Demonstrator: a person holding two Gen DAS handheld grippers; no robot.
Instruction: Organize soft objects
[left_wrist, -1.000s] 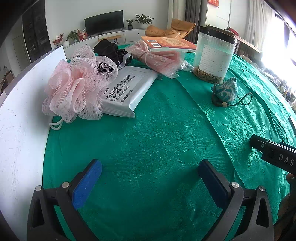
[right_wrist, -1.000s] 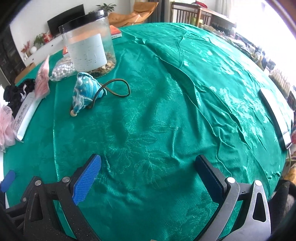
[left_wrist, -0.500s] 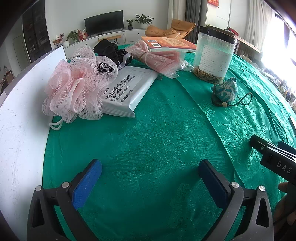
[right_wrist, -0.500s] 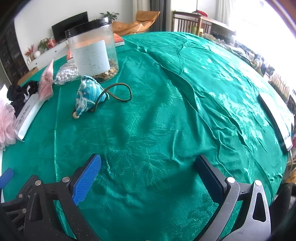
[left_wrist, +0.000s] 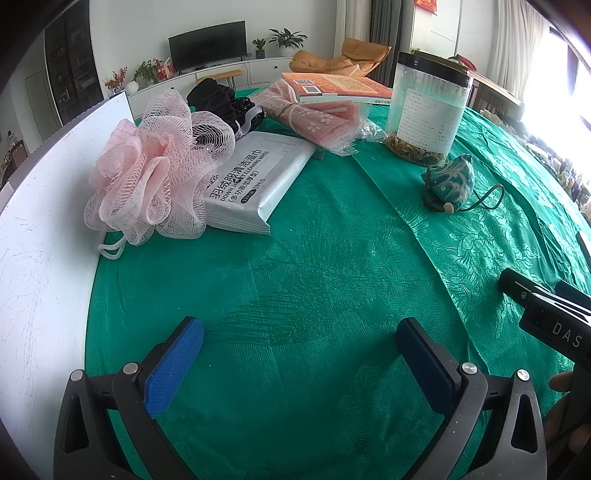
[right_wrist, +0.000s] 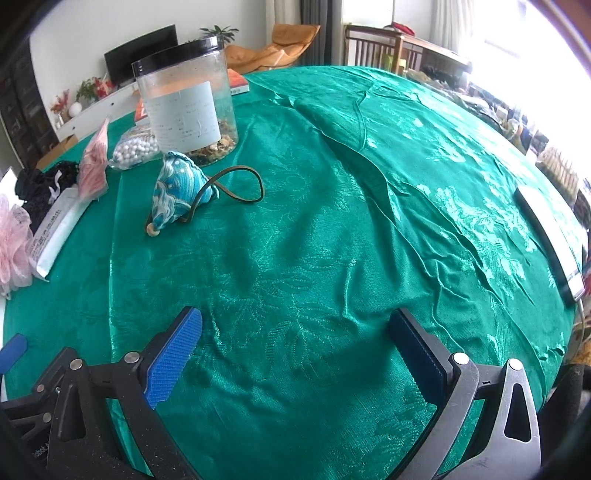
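With nothing yet grasped, the left gripper (left_wrist: 299, 354) and right gripper (right_wrist: 295, 347) were held with fingers apart above the surface (left_wrist: 332, 258), the pink mesh sponge (left_wrist: 147, 173) at 10 o'clock and the teal pouch (right_wrist: 177, 192) at 11 o'clock, presumably for approach.

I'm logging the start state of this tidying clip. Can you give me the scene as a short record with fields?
surface: table under a green cloth
soft items: pink mesh sponge; teal patterned pouch with cord; black fabric bundle; pink packaged cloth
other items: wipes pack; clear jar; book; bag of white beads
left gripper: open, holding nothing, above bare cloth
right gripper: open, holding nothing, above bare cloth
task progress: nothing grasped yet
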